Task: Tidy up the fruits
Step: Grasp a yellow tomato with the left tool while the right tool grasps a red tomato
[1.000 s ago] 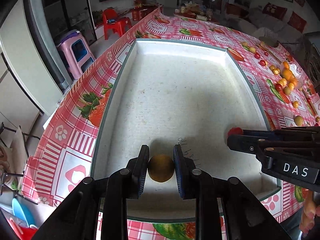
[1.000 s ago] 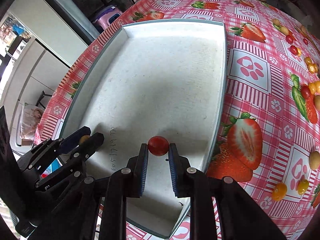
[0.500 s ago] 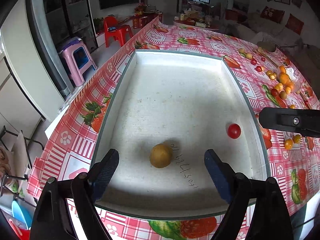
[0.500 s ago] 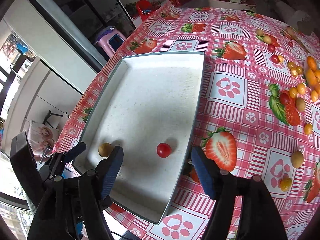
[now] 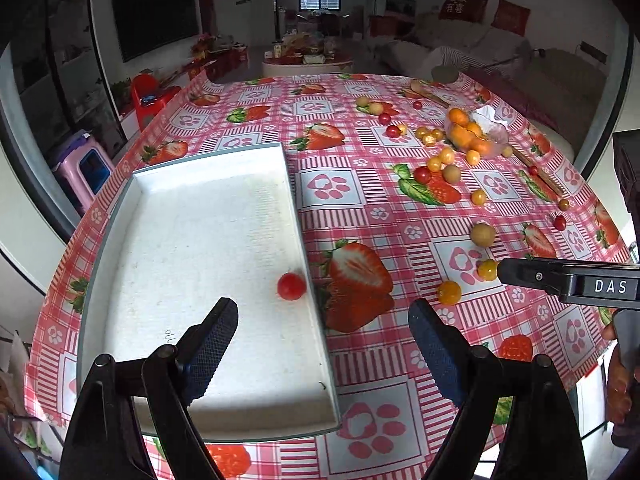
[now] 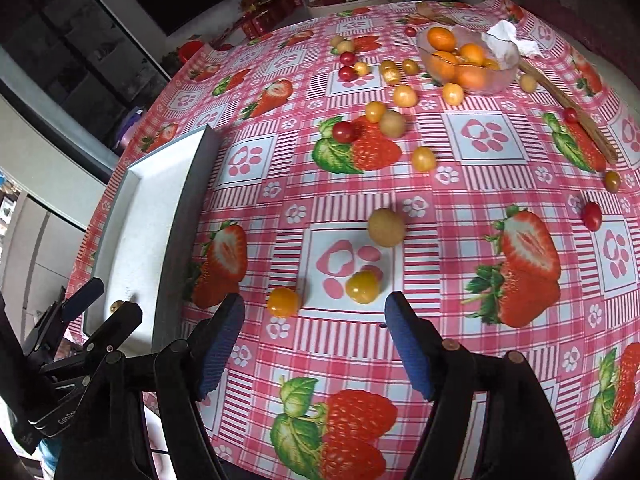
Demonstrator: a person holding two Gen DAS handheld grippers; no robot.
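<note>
White tray (image 5: 208,240) holds 1 red tomato (image 5: 291,286) by its right wall; left tongs (image 5: 322,340) and right tongs (image 6: 314,332) spread, empty.

Red tomato (image 5: 291,286) in white tray (image 5: 208,184)

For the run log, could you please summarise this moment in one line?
left gripper: open | right gripper: open | red tomato: in tray

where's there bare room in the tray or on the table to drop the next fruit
Most of the white tray is bare; only a red cherry tomato sits near its right wall. The tablecloth strip between that wall and the nearest yellow fruits is free too. It is crowded farther out, around the glass bowl of oranges.
</note>
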